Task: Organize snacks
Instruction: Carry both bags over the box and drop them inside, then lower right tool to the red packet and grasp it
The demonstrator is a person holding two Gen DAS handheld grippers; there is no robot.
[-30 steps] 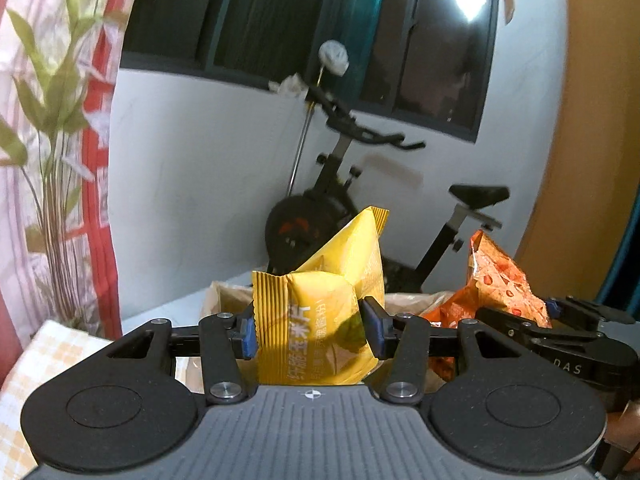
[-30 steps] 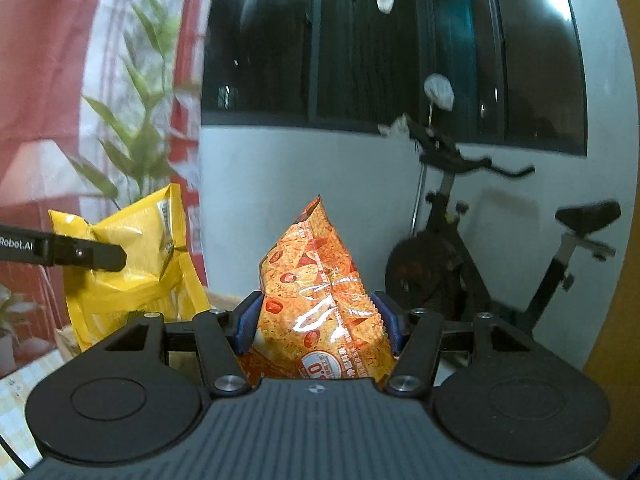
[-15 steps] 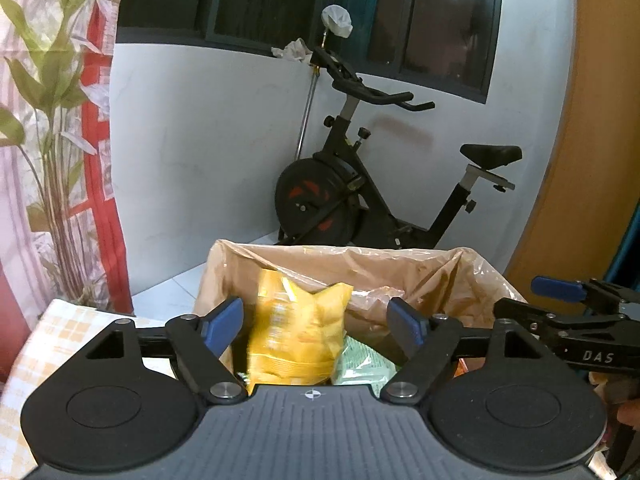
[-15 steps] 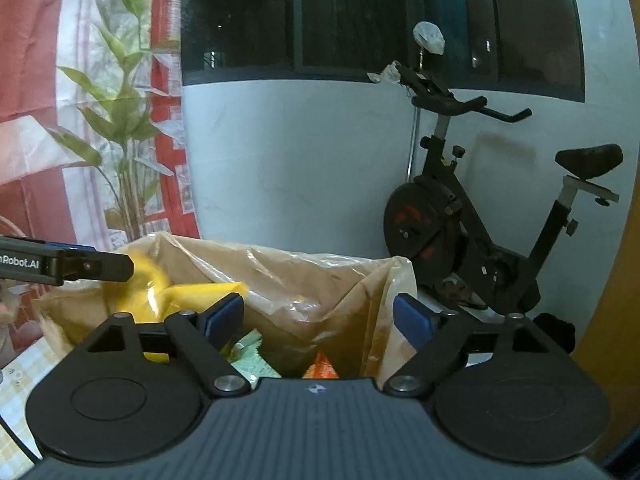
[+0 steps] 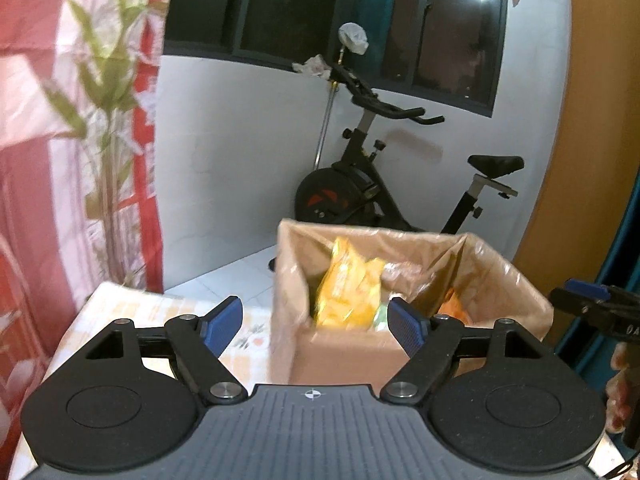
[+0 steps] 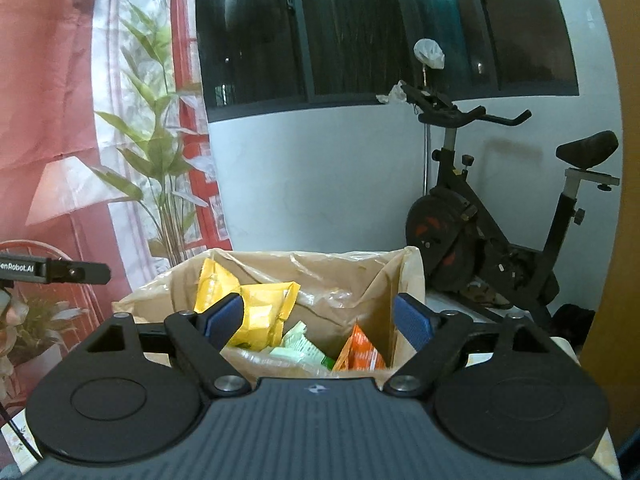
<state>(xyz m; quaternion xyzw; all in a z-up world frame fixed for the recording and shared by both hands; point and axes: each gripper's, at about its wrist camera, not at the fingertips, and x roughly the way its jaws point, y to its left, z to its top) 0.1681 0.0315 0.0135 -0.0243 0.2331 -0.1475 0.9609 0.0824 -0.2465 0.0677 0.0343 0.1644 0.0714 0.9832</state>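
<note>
A cardboard box [image 5: 340,356] lined with a brown plastic bag stands on the table; it also shows in the right wrist view [image 6: 404,280]. Inside lie a yellow snack bag [image 5: 350,288] [image 6: 256,316], an orange snack bag [image 6: 360,354] [image 5: 452,304] and a pale green packet [image 6: 302,346]. My left gripper [image 5: 316,324] is open and empty, in front of the box and to its left. My right gripper [image 6: 320,320] is open and empty, just in front of the box's near rim. The right gripper's tip [image 5: 592,304] shows at the right of the left wrist view.
The table has a checked cloth [image 5: 132,312]. An exercise bike [image 5: 372,184] [image 6: 492,224] stands behind the box by a white wall. A red and white curtain with a leaf print [image 5: 72,140] hangs at the left. An orange wall [image 5: 580,120] is at the right.
Both grippers opened and let the yellow and orange bags drop into the box. Both have since drawn back from the box, the left one also moving left.
</note>
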